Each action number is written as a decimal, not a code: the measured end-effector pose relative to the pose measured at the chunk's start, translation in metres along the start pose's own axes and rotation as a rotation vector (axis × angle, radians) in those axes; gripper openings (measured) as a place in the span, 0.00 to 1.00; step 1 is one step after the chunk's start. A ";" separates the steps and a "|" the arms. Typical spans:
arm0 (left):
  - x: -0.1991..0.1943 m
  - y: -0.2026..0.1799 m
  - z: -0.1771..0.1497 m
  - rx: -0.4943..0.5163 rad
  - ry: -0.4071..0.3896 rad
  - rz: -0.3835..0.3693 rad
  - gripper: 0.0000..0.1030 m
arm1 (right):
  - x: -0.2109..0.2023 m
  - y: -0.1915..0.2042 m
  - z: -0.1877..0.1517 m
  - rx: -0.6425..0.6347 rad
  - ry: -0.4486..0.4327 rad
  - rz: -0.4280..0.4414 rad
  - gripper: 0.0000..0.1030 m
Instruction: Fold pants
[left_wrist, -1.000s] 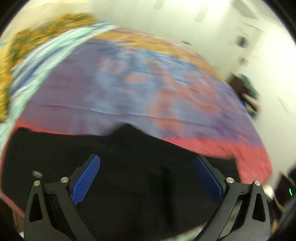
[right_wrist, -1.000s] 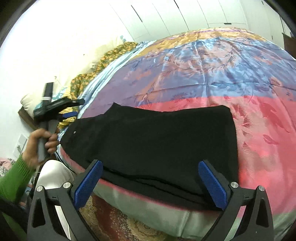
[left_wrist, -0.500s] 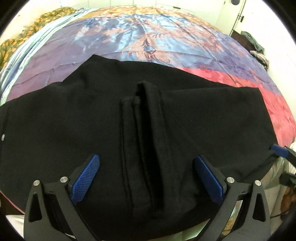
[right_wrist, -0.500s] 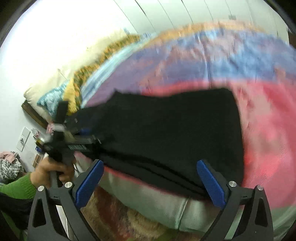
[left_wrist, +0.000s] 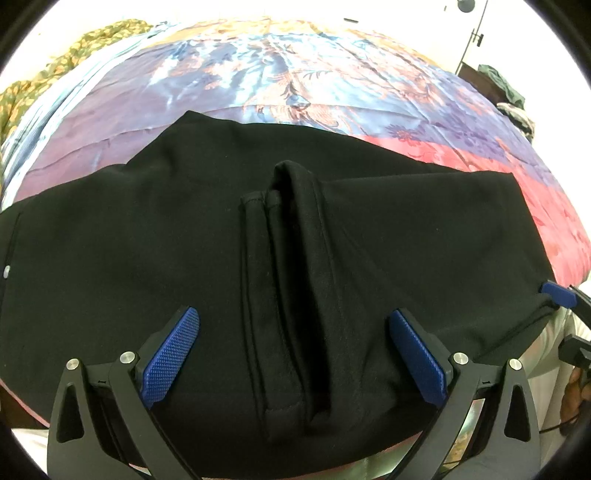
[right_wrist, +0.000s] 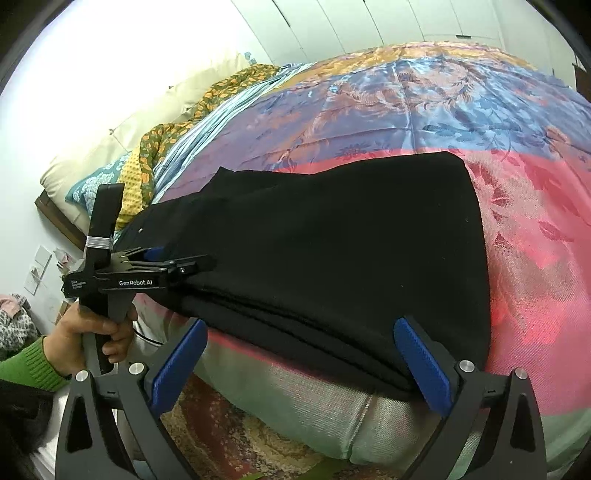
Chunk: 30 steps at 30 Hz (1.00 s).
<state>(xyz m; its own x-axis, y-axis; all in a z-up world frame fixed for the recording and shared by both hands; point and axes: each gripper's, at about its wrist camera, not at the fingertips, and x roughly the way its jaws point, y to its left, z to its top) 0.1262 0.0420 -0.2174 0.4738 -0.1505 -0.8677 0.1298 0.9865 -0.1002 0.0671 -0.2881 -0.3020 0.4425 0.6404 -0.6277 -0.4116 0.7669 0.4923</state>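
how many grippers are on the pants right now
2, both open at the near edge of the black pants: left gripper over the middle, right gripper toward the right end.

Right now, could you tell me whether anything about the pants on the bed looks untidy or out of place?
Yes. The black pants lie mostly flat on the patterned bedspread, but a raised ridge of bunched fabric runs down their middle, between the left gripper jaws, so the fold is not smooth there.
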 end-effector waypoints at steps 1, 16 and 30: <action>0.000 0.000 0.000 -0.001 -0.002 0.001 1.00 | 0.000 0.000 0.000 -0.001 0.000 0.000 0.98; -0.055 0.031 0.000 -0.191 -0.113 -0.092 0.99 | -0.027 -0.015 0.011 0.078 -0.112 -0.093 0.98; -0.113 0.330 0.011 -0.765 -0.139 0.029 0.98 | -0.021 -0.011 0.010 0.048 -0.103 -0.076 0.98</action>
<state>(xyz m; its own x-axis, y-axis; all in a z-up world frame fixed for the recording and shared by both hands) 0.1252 0.3834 -0.1465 0.5797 -0.0811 -0.8108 -0.4972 0.7531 -0.4308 0.0701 -0.3094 -0.2887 0.5510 0.5797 -0.6003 -0.3363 0.8126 0.4760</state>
